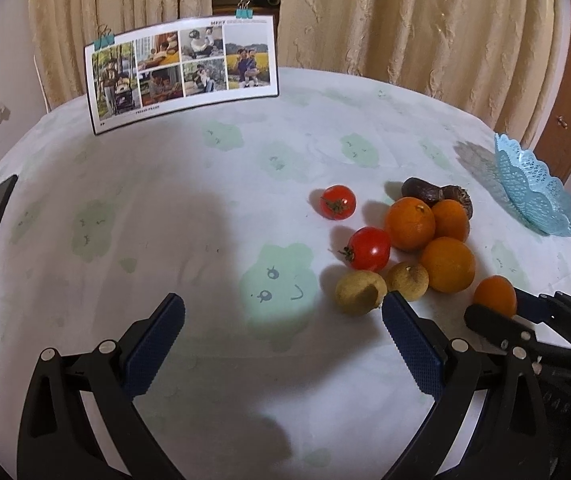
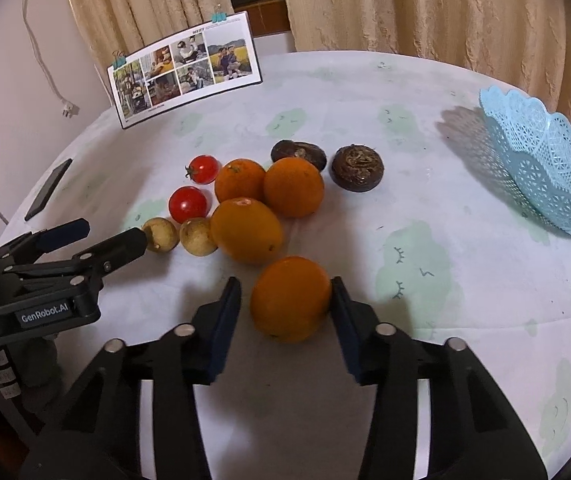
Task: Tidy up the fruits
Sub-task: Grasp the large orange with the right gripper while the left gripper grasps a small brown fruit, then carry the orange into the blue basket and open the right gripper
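While the left gripper [image 1: 283,308] stands wide apart over bare cloth with nothing between its pads, the right gripper [image 2: 285,286] is closed round the held orange [image 2: 290,298]. Its right pad presses the peel; contact at the left pad is harder to make out and seems slight.

From the right wrist view, that orange sits at six o'clock of the fruit cluster, apart from it. Three more oranges [image 2: 246,230] bunch together above it, making four, all round with matte, dimpled skin. Two glossy red tomatoes [image 2: 188,204] with green stems lie at nine to ten o'clock of the bunch. Two small tan longans [image 2: 197,237], dull and rough, sit at eight o'clock, the outer one just beside a fingertip of the left gripper. Two dark brown, wrinkled fruits [image 2: 358,168] rest at one o'clock.

One pale blue plastic basket [image 2: 545,168], lace-patterned with a scalloped rim, stands well apart at three o'clock. All rest on the desk [image 2: 425,208], covered in white cloth printed with green clouds. One photo card [image 2: 185,76], held by two clips, stands at eleven o'clock.
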The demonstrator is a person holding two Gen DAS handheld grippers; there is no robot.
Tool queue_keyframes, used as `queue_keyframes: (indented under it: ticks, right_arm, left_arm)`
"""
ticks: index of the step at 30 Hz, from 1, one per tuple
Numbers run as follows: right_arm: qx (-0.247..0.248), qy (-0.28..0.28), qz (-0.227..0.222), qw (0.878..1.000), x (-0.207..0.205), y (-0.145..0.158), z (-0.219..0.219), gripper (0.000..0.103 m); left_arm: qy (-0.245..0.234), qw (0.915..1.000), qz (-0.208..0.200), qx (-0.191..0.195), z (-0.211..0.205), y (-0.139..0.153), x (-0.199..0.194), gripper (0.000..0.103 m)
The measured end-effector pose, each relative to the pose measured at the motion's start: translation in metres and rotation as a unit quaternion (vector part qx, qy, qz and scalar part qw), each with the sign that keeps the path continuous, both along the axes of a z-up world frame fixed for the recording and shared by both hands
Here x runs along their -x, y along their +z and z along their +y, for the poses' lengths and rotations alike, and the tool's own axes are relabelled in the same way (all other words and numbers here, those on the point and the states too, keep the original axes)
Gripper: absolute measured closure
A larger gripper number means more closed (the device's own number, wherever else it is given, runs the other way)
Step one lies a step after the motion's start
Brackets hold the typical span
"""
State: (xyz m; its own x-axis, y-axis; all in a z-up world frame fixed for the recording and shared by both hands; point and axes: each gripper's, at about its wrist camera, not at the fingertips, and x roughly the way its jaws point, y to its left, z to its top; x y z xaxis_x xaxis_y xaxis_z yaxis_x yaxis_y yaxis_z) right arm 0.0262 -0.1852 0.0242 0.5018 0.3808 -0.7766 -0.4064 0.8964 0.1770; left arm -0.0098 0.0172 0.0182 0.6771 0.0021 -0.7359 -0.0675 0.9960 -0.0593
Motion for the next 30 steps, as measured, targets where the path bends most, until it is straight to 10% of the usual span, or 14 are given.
queue_keyframes:
  ticks: [22, 30]
  right_arm:
    - [-0.071, -0.049, -0.029, 0.996, 0.0, 0.019, -0.052, 0.063]
    - [-0.094, -0.103, -0.074, 0.987, -0.008, 0.045, -0.089, 0.063]
  left_arm:
    - [-0.065, 0.9976, 0.021, 0.013, -0.029, -0.007, -0.021, 0.07]
    - [-0.068, 0.9973, 0.025, 0.017, -0.029, -0.006, -0.013, 0.077]
